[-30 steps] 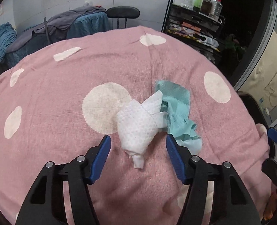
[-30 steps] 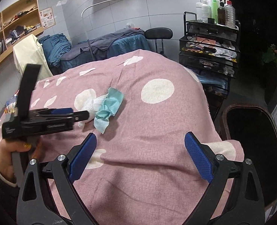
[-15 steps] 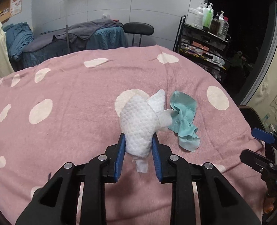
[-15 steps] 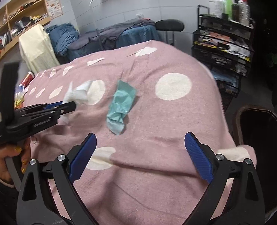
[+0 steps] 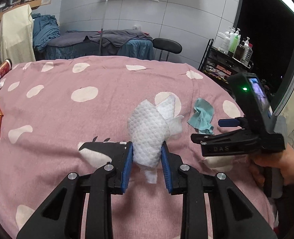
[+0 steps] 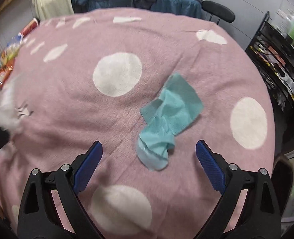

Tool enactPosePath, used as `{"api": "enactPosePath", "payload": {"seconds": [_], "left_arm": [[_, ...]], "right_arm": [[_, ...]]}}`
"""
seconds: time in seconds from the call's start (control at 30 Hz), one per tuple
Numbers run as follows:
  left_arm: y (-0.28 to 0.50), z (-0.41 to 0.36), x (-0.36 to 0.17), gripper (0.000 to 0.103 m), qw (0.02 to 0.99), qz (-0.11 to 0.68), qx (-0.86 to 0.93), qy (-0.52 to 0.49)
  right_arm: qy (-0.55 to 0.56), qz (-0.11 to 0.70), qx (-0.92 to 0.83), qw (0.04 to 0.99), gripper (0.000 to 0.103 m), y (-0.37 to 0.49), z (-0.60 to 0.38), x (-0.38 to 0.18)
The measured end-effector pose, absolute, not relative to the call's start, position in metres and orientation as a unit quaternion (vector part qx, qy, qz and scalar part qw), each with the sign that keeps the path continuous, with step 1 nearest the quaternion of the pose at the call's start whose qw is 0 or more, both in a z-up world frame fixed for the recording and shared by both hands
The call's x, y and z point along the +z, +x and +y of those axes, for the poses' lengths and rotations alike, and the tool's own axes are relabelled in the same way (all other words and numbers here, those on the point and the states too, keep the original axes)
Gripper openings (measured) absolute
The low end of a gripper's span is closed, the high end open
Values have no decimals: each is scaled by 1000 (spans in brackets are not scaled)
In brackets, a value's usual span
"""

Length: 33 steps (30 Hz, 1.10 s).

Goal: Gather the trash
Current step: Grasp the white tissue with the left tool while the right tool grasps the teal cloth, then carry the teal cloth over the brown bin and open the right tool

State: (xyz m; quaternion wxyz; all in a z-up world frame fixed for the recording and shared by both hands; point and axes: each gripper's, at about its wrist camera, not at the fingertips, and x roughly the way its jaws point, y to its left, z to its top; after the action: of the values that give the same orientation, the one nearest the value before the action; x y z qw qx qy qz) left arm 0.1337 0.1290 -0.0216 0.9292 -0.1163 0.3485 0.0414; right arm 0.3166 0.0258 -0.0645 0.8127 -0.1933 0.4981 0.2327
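The left gripper [image 5: 146, 160] pinches a white tissue [image 5: 150, 131] above the bed [image 6: 127, 39]; the right gripper [image 6: 147, 163] gapes over a teal cloth [image 6: 166, 117] near the bed's right edge.

Black tool [image 5: 147, 155] frames w/ blue pads, silver screws.

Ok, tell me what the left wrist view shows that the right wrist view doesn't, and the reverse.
Only the left wrist view shows the left gripper clamped on the white tissue, the person's hand holding the right gripper seen from the side, and the wall shelf above.

Only the right wrist view shows the right gripper from behind, jaws wide open, with the teal wipe lying just ahead of them.

Both show the pink spotted blanket, the teal wipe, the black stool and the bottle rack.
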Motion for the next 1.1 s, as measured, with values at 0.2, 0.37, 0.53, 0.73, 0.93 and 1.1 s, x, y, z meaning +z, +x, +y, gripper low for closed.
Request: {"api": "enactPosePath", "payload": {"seconds": [0.2,0.37,0.53,0.73,0.93,1.1], "left_arm": [[121,132,-27,27,928,347,42,-126],[118,127,-27,27,929,348,33,-125],[112,118,-24,27,932,340,23,-121],[109,108,-15,27,938,328,6,-117],[110,83,-9,27,942,318,-26,-105],[112,59,-7,27,943,314,-58,-96]], "right_arm": [[-213,517,230,797,52,330,38,-85],[-188,498,258,806,12,325,29,-72],[-141,461,274,832,11,308,8,-45],[-89,415,284,860,11,276,-25,-15],[-51,372,270,887,11,244,-63,10],[-21,346,252,903,11,226,-100,24]]}}
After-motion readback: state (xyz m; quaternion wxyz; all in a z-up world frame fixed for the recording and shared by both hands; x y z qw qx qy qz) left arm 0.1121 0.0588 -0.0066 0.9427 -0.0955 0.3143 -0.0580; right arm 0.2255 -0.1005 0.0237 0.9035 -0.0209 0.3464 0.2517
